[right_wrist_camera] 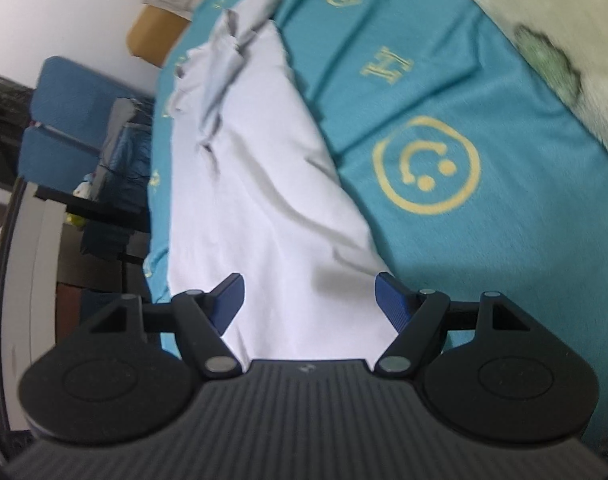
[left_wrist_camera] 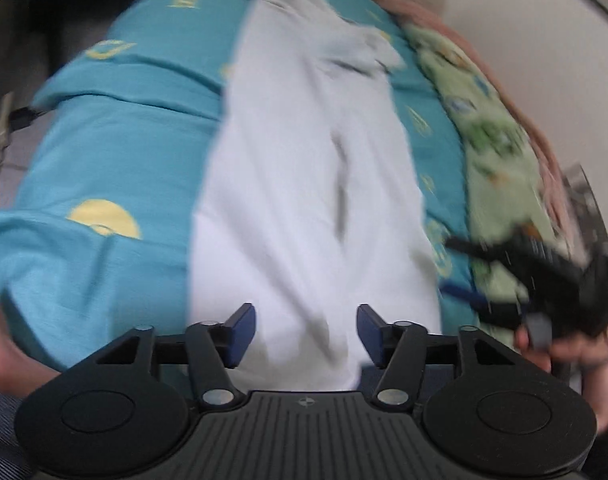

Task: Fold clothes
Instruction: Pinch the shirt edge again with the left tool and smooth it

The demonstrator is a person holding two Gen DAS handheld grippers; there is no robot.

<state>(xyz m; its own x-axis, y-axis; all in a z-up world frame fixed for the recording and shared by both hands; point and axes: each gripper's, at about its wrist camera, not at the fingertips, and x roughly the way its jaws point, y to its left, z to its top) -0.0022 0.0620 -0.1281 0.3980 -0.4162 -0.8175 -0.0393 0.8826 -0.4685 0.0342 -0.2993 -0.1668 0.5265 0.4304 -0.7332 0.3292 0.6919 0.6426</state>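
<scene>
A white garment [left_wrist_camera: 304, 184] is seen stretched in a long strip over a teal bedspread [left_wrist_camera: 104, 152] printed with yellow motifs, running from the bottom centre of the left wrist view up to the top centre, where its far end is bunched and creased. The left gripper [left_wrist_camera: 306, 336] is held low over the near end of the cloth, its blue pads [left_wrist_camera: 242, 334] set apart with white fabric visible in the gap; nothing is pinched by them. At the right edge of that blurred view the right gripper [left_wrist_camera: 544, 280] is caught as a dark smear, gripped by a hand [left_wrist_camera: 560, 350]. A green patterned blanket [left_wrist_camera: 500, 148] is laid along the bedspread's right side.

In the right wrist view the same garment [right_wrist_camera: 260, 184] is shown slanting from bottom centre to upper left, its crumpled grey-shaded end near the top. The right gripper [right_wrist_camera: 310, 304] is poised above the near end, fingers [right_wrist_camera: 394, 300] spread wide and closed on nothing. A yellow smiley print [right_wrist_camera: 426, 166] is seen right of centre on the bedspread [right_wrist_camera: 444, 80]. Blue furniture [right_wrist_camera: 64, 120] is glimpsed at the left edge.
</scene>
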